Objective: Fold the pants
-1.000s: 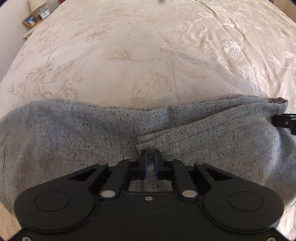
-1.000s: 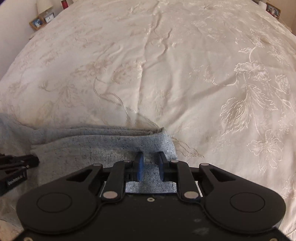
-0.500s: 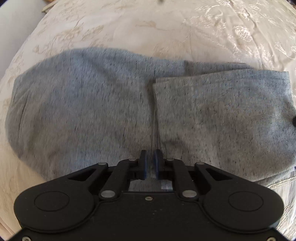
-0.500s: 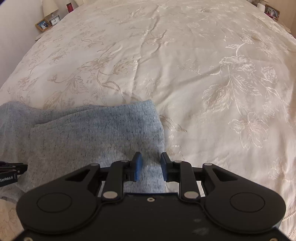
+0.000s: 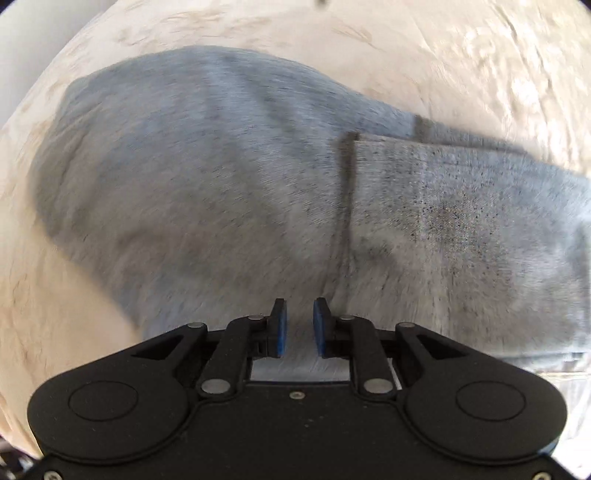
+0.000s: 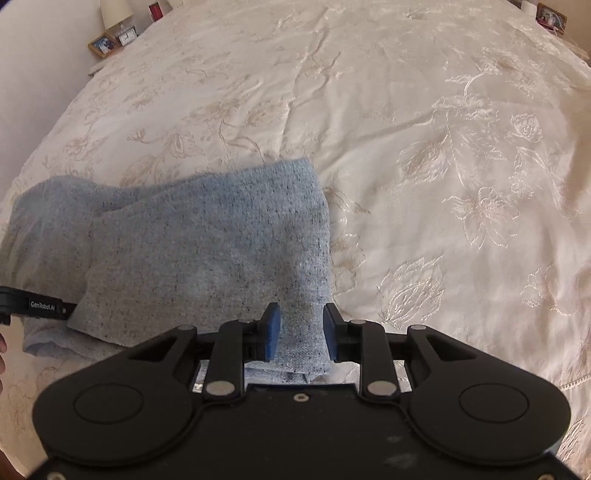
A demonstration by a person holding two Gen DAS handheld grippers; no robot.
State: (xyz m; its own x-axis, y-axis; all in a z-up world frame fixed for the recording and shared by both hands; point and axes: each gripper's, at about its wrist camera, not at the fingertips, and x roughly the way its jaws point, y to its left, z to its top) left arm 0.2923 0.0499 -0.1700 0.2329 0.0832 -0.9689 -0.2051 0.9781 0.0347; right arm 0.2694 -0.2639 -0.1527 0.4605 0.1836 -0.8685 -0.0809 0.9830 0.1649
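Observation:
The grey speckled pants [image 5: 229, 192] lie folded on the cream bedspread, with a folded-over layer [image 5: 454, 221] on the right. The left wrist view is motion-blurred. My left gripper [image 5: 299, 328] is open and empty just above the near edge of the pants. In the right wrist view the pants [image 6: 207, 251] lie at lower left. My right gripper [image 6: 301, 334] is open over the near right corner of the fold; the cloth lies between the jaws, ungripped. The left gripper's finger [image 6: 33, 306] shows at the left edge.
The cream embroidered bedspread [image 6: 424, 147] stretches far ahead and to the right. A nightstand with a lamp, clock and photo frame [image 6: 105, 44] stands at the far left. Another frame [image 6: 550, 16] is at the far right.
Both grippers have opened and let go of the pants, now lying flat and folded. Both have pulled back and up; the left view has swung left.

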